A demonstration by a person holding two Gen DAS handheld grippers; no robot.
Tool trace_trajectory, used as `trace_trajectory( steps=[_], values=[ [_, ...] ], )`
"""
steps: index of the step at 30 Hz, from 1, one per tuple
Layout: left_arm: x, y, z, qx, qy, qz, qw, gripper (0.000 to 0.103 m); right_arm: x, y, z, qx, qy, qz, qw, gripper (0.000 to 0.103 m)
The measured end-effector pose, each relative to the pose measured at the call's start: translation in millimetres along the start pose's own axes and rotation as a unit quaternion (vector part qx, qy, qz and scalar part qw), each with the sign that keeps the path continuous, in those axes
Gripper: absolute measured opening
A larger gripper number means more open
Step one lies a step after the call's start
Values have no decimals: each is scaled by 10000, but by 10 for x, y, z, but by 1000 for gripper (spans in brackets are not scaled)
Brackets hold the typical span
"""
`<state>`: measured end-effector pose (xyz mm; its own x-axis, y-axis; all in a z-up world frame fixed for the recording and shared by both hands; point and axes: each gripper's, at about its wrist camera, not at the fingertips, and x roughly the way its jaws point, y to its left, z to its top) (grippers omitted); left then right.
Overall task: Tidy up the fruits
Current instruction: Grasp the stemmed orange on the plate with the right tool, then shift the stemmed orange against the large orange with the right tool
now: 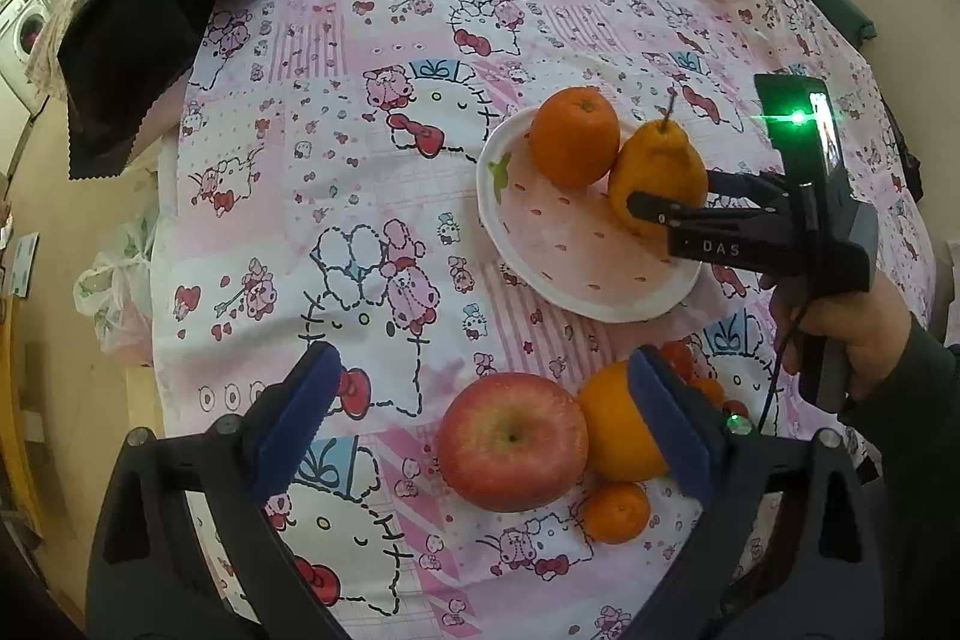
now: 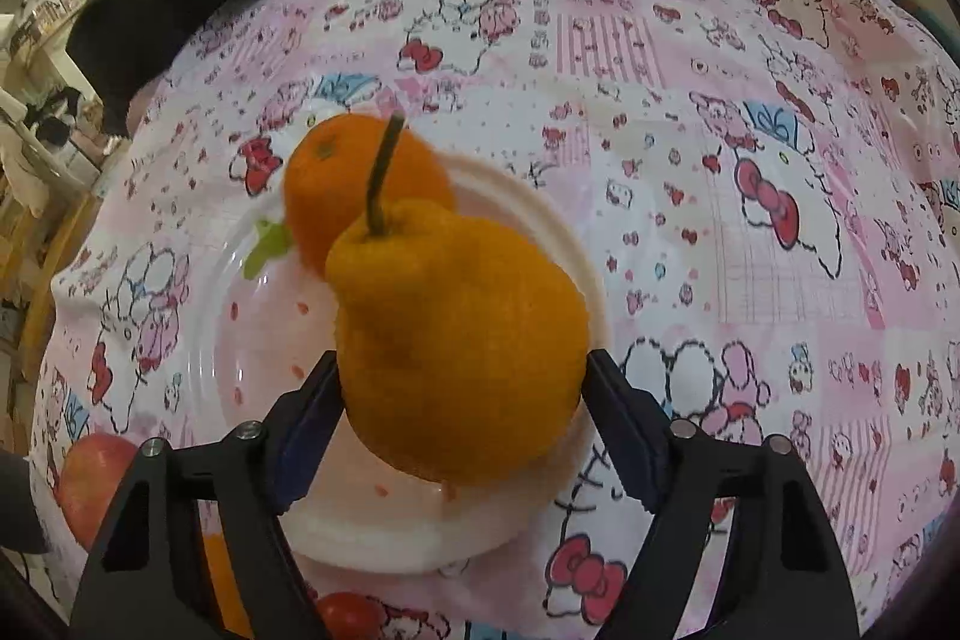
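Observation:
A yellow-orange pear (image 2: 462, 328) with a dark stem stands upright over the right side of a white strawberry-print plate (image 2: 270, 340). My right gripper (image 2: 465, 358) is shut on it, a pad touching each flank. An orange (image 2: 336, 178) sits on the plate right behind the pear. In the left wrist view the same plate (image 1: 540, 244), orange (image 1: 575, 136), pear (image 1: 654, 160) and right gripper (image 1: 672, 193) show. My left gripper (image 1: 483, 358) stands open above a red apple (image 1: 513, 442), which lies between its fingers untouched. A large orange (image 1: 612, 424) and a small mandarin (image 1: 615, 513) lie beside the apple.
A patterned pink cloth (image 1: 360, 160) covers the table. Black and pink fabric (image 1: 138, 40) is piled at the back left. A plastic bag (image 1: 114, 292) hangs past the table's left edge. Small red fruits (image 1: 681, 358) peek out behind my left gripper's right finger. A hand (image 1: 852, 328) holds the right gripper.

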<state>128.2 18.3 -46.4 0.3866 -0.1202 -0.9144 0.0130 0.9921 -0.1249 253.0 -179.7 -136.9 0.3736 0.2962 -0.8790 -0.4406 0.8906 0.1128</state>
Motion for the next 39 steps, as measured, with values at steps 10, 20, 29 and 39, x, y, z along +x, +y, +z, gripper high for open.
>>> trace_trajectory(
  steps=[10,20,29,39],
  values=[
    [18,-6,5,8,9,3,10000,95,-8,-143,106,535,-393,164,9977,76],
    [61,4,2,15,59,53,10000,95,18,-178,137,711,-572,186,9957,78],
    [36,-27,-1,64,23,47,10000,95,57,-119,16,772,-38,282,9966,85],
    [5,14,4,-5,-9,36,10000,95,-17,32,-33,220,198,-184,9994,88]
  ],
)
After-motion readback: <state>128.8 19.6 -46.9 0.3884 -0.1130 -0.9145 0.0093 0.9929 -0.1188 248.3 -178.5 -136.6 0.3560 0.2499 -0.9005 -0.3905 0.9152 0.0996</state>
